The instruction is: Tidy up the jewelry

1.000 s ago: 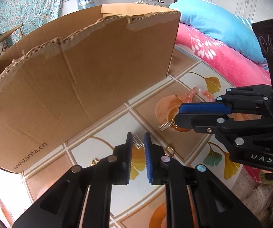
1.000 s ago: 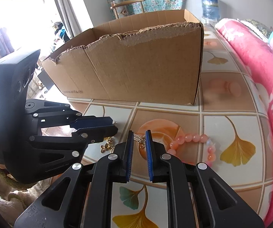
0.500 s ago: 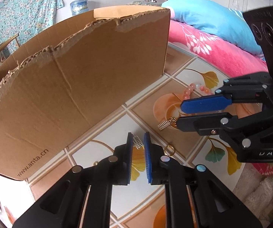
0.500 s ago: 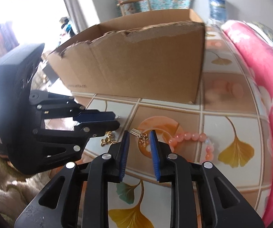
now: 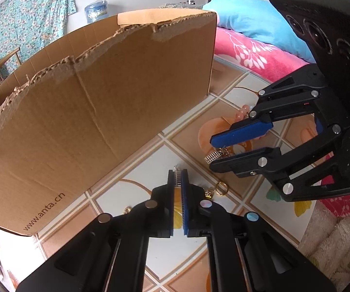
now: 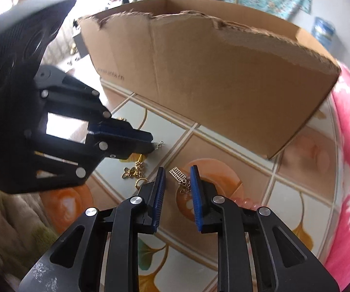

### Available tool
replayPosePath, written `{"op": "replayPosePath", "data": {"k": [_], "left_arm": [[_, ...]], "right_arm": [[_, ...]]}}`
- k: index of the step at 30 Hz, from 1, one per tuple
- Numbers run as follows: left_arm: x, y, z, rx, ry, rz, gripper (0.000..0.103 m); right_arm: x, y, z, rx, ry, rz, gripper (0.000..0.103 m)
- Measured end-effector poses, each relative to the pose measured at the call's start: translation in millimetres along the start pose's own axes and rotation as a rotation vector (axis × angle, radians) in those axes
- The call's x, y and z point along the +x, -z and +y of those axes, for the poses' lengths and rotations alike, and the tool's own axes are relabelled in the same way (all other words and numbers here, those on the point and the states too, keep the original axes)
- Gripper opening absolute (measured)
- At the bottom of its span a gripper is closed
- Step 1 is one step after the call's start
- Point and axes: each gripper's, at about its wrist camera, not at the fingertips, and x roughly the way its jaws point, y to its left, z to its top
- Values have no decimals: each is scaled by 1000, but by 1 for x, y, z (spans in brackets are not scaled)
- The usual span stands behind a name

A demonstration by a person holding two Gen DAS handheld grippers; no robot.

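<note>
Jewelry lies scattered on the tiled bench (image 5: pixel 136 170) before a torn brown cardboard box (image 5: pixel 97 112). One small silver ladder-shaped earring (image 5: pixel 177 178) is pinched in the left gripper (image 5: pixel 177 182), whose jaws have just closed on it. Its twin, a silver ladder charm on a short chain (image 6: pixel 178 175), lies flat just ahead of the right gripper (image 6: pixel 176 178), between the blue pads but untouched; those jaws have just narrowed and stand slightly apart. Long axis roughly along the fingers, so the right hand is plainly nearer.
</note>
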Motion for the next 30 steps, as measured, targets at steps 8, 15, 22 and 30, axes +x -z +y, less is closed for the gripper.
{"op": "replayPosePath", "data": {"k": [8, 15, 22, 30], "left_arm": [[0, 2, 3, -14, 9, -17, 4], [-3, 1, 5, -21, 7, -25, 4], [-18, -1, 7, -32, -2, -56, 4], [-54, -9, 1, -42, -21, -146, 4]], "right_arm": [[2, -5, -13, 56, -46, 14, 5], [-9, -7, -22, 114, -50, -35, 5], [-31, -10, -30, 178, -70, -108, 5], [-65, -17, -47, 282, -140, -220, 5]]}}
